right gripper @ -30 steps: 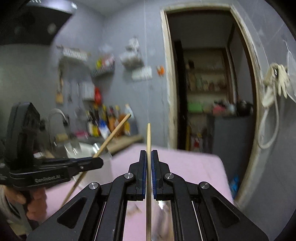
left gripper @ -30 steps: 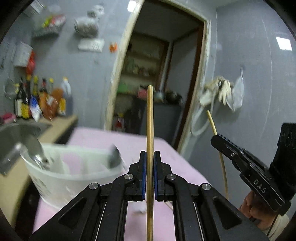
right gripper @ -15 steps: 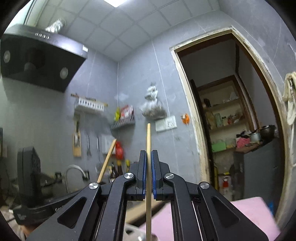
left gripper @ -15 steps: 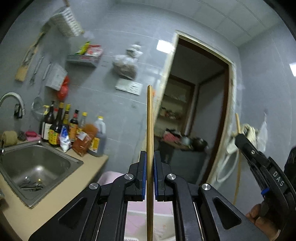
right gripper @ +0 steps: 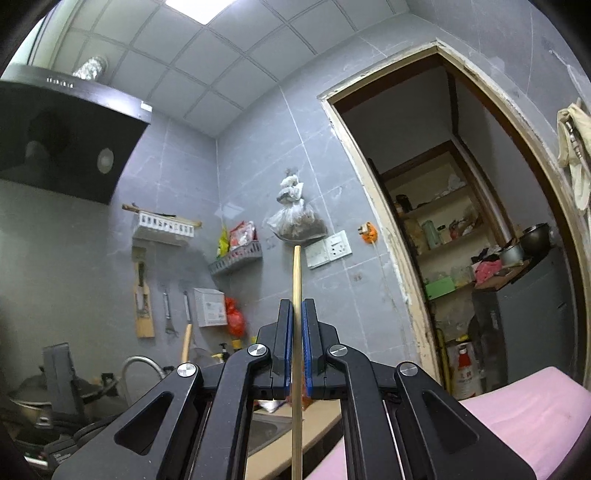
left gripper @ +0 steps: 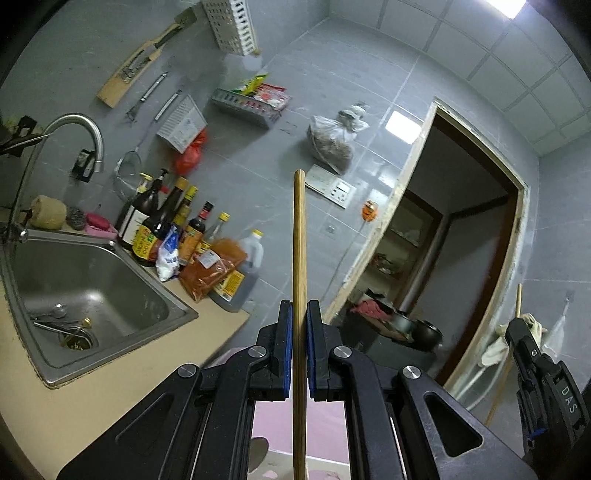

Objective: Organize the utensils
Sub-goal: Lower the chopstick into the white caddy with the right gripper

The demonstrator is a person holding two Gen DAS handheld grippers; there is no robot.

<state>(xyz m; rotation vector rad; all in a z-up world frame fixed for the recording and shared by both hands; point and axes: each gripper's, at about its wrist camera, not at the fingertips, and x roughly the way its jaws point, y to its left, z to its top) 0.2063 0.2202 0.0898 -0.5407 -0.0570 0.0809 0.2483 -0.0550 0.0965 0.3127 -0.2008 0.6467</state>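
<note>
We are carrying one chopstick in each tool. The left tool (left gripper: pixel 299 345) is clamped tight on the darker chopstick (left gripper: pixel 299 258), which is standing upright between the blue pads, its tip up against the grey tiled wall. The right tool (right gripper: pixel 296 347) is clamped just as narrowly on the paler chopstick (right gripper: pixel 296 295), also upright, ending just below the wall socket (right gripper: pixel 328 249).

What has changed in the last second is the view: a moment ago both cameras were looking low across the pink-covered surface (right gripper: pixel 524 410) and the white tub of utensils; now the tub is gone from sight and we are facing the kitchen wall, with the sink (left gripper: pixel 85 288) and the sauce bottles (left gripper: pixel 173 229) filling the left view. We are reading this as both hands swinging away from the tub with their picks, heading for wherever the chopsticks are meant to be stored. The white slotted holder (left gripper: pixel 236 26) high on the wall looks like a likely target, though we cannot be sure.

The left tool is pointing roughly level and is rolled, so the wall appears tilted. The right tool is angled somewhat upward, taking in ceiling and range hood (right gripper: pixel 66 144). At the left view's right edge, the right tool (left gripper: pixel 517 325) is showing close alongside, its chopstick rising above it.
</note>
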